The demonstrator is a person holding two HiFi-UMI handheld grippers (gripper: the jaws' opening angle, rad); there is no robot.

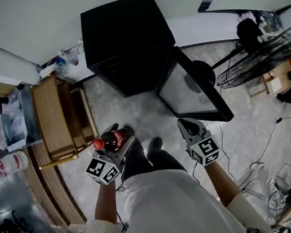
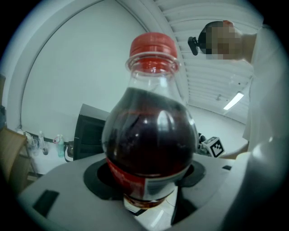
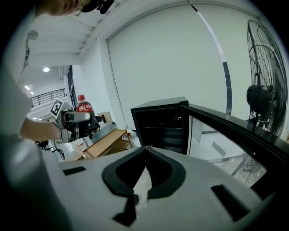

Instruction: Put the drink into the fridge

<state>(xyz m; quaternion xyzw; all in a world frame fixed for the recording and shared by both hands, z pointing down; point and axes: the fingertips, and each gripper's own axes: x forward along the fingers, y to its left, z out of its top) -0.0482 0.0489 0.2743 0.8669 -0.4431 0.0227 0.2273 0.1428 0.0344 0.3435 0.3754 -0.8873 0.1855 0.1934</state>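
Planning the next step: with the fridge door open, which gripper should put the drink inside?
Left. The left gripper clamps the cola bottle, and the open fridge stands ahead. The right gripper is empty, jaws together.

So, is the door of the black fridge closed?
No, the fridge door stands swung wide open, so the dark inside of the fridge shows.
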